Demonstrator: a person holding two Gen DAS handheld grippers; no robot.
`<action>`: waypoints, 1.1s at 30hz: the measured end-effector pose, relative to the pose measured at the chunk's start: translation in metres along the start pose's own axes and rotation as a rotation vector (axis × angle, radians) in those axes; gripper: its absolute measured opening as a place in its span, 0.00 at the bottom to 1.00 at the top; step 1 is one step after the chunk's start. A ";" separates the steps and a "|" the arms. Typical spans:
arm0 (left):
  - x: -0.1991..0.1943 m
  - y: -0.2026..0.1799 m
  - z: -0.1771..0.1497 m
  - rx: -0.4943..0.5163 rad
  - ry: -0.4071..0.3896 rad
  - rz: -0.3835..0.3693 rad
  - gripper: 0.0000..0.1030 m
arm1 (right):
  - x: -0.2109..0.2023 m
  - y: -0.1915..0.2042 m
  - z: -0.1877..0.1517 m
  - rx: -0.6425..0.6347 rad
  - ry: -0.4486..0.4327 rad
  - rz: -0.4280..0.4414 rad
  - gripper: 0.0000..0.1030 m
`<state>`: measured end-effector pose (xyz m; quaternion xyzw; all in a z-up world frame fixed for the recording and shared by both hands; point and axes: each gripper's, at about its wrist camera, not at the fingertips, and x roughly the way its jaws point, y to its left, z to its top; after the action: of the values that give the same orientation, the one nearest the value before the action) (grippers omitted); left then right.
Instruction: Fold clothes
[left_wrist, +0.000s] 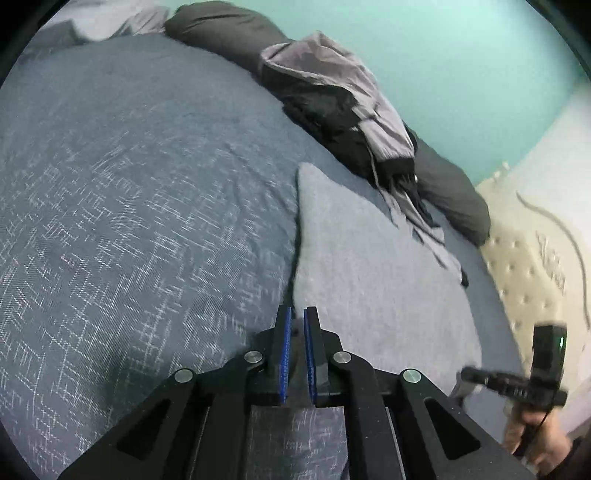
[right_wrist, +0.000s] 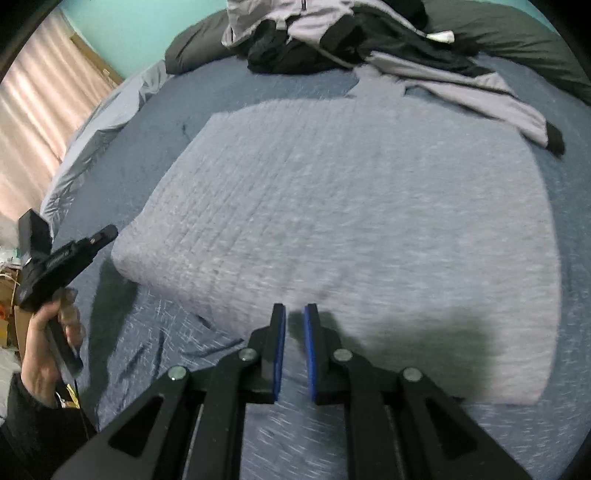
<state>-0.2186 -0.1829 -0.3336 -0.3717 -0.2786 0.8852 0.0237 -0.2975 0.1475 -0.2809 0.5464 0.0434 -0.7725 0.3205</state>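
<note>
Sweater looks soft, thick and light on the bed; take its near corners. Left gripper and right gripper are both pressed nearly together, empty.

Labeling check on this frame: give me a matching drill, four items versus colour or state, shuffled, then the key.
Items:
1. sweater
2. jacket
3. wall
4. left gripper

Descriptions:
A. turquoise
B. grey and black, crumpled
C. shut, holding nothing
D. light grey, folded flat on the bed

Pairs: 1-D, 2-B, 3-A, 4-C
</note>
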 end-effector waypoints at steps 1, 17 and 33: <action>0.000 -0.002 -0.002 0.018 0.000 0.005 0.07 | 0.005 0.003 0.000 0.005 0.007 -0.013 0.09; -0.006 -0.013 -0.001 0.101 -0.019 -0.018 0.07 | 0.036 0.002 0.000 0.114 -0.018 -0.127 0.08; -0.011 -0.002 -0.003 0.065 -0.029 -0.026 0.08 | 0.040 0.022 -0.012 0.140 -0.023 -0.112 0.08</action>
<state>-0.2094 -0.1824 -0.3271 -0.3544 -0.2548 0.8987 0.0433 -0.2837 0.1171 -0.3140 0.5553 0.0163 -0.7966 0.2383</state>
